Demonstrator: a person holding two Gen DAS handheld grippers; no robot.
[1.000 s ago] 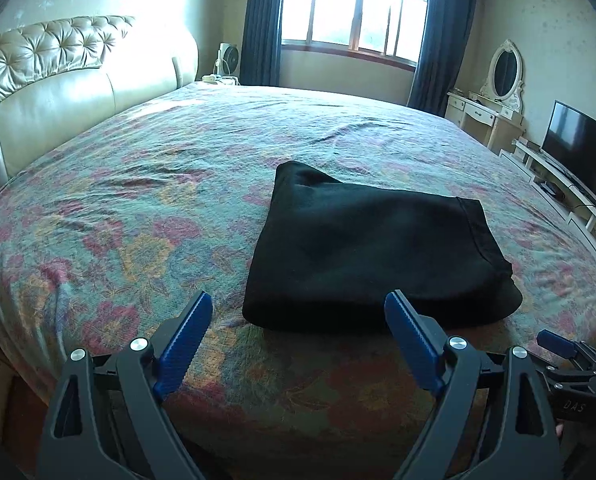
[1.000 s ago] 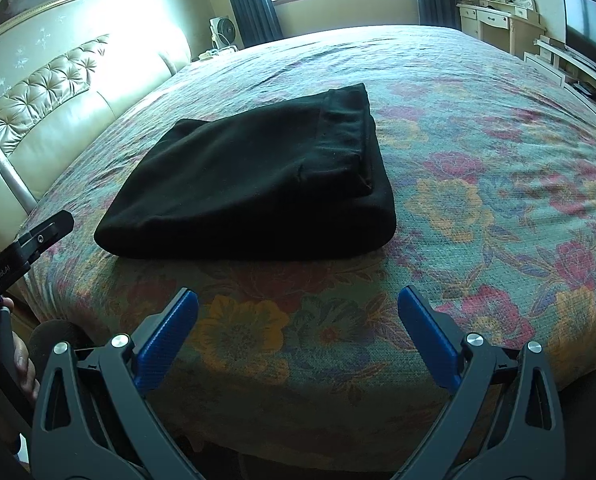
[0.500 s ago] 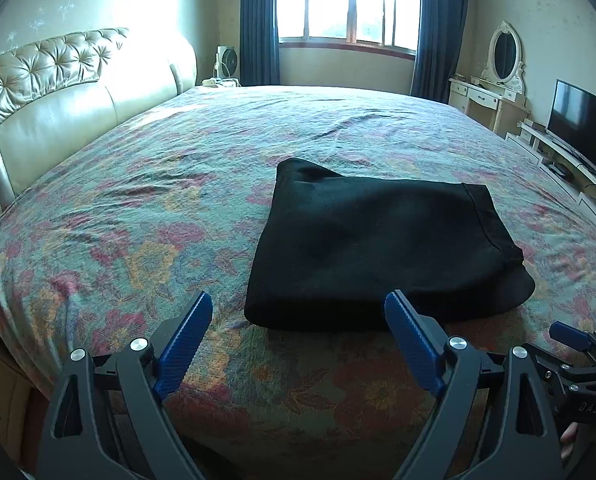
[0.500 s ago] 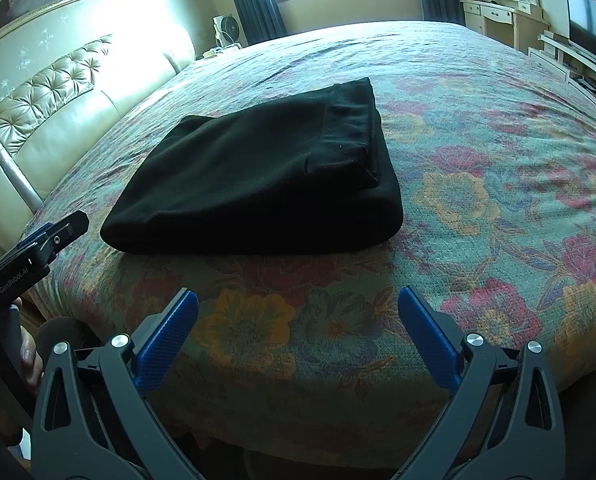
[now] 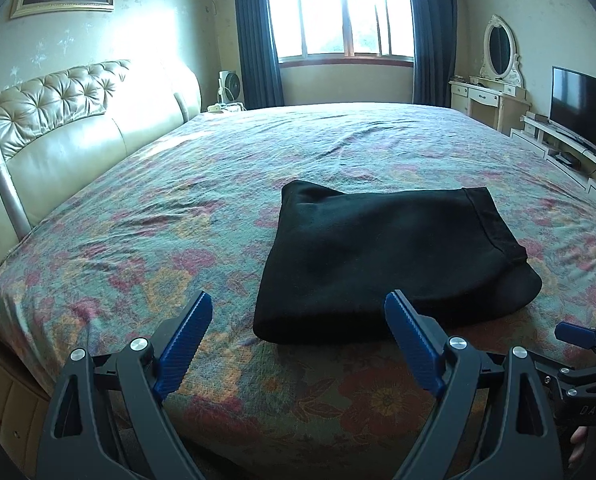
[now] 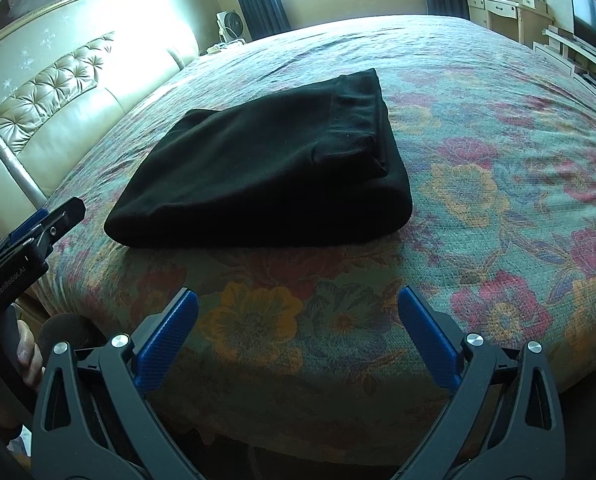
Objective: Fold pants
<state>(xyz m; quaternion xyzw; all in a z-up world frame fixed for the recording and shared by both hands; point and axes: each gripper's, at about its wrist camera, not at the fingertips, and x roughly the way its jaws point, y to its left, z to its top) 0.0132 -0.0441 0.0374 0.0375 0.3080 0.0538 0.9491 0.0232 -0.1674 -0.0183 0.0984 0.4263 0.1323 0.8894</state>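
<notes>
Bed: floral bedspread (image 5: 146, 216), padded headboard (image 5: 58, 128) at left.
Left gripper (image 5: 298, 316): my jaws spread wide, holding nothing.
Pants (image 5: 385, 256): black, folded flat on the bedspread, ahead of both grippers.
Right gripper (image 6: 298, 312): jaws wide apart, empty.

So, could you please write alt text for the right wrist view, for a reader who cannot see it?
Black pants, folded into a compact rectangle, lie on a floral bedspread near the bed's front edge. The open right gripper, with blue finger pads, hangs short of the pants, touching nothing. The left gripper shows at the left edge, and a tufted headboard stands behind.
</notes>
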